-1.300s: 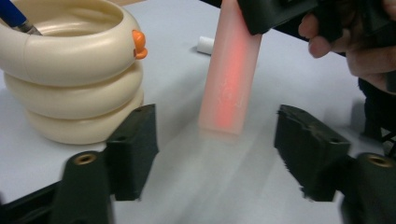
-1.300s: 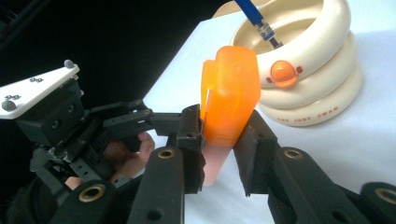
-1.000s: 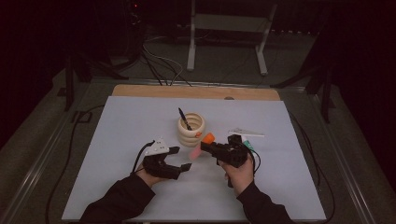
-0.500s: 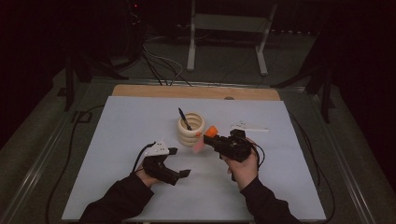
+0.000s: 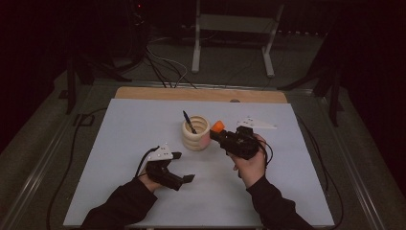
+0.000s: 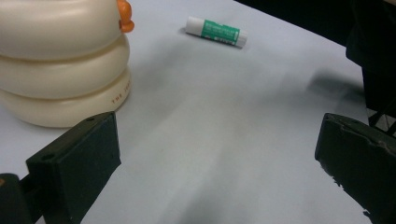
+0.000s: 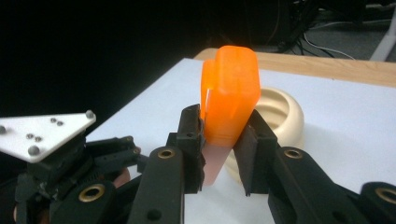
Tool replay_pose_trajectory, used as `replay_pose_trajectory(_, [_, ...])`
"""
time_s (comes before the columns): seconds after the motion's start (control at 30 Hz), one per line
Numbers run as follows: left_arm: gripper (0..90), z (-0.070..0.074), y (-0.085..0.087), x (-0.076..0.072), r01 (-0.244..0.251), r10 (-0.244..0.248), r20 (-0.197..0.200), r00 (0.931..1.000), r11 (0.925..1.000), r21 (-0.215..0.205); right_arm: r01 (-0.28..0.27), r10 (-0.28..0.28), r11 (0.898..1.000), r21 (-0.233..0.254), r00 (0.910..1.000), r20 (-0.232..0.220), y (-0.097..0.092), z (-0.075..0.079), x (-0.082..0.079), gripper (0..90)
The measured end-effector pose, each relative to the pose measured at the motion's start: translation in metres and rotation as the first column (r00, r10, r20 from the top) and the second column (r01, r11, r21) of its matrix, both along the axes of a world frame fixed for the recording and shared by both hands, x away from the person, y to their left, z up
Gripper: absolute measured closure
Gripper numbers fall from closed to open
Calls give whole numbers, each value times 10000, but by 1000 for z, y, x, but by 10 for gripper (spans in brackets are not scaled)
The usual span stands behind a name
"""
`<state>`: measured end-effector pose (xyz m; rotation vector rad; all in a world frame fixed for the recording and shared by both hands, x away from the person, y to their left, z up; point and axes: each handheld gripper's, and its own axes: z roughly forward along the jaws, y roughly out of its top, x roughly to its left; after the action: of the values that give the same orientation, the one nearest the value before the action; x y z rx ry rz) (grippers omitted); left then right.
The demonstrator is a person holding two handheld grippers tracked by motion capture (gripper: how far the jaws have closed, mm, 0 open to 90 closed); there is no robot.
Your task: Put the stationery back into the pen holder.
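A cream ribbed cup stands mid-table with a black pen leaning in it. My right gripper is shut on an orange-capped marker, held just right of the cup's rim. In the right gripper view its jaws pinch the marker upright where the orange cap meets a pale pink body, in front of the cup. My left gripper rests on the table in front of the cup; its jaws have just been opening and stand open with nothing between them.
A white and green glue stick lies on the table past the cup. The white table top ends in a wooden strip at the back. Cables and a stand lie on the floor beyond.
The right hand has risen and moved up the picture with the marker, bringing it beside the cup's rim. The left gripper's jaws have spread wider while that hand stayed put.
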<state>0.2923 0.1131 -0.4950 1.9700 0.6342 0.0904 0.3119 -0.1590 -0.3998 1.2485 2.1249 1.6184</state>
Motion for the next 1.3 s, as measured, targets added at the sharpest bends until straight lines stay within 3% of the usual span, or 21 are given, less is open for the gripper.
replay_pose_trajectory(0.97, [7,0,2,1,141,-141,11,9999,9998,-163,431,-402,9986,-308,9952,889,9,28,31,730])
replay_pose_trajectory(1.3, [7,0,2,1,103,-103,4,9999,9998,-190,770,-633,9939,-785,9844,1641,14,29,40,730])
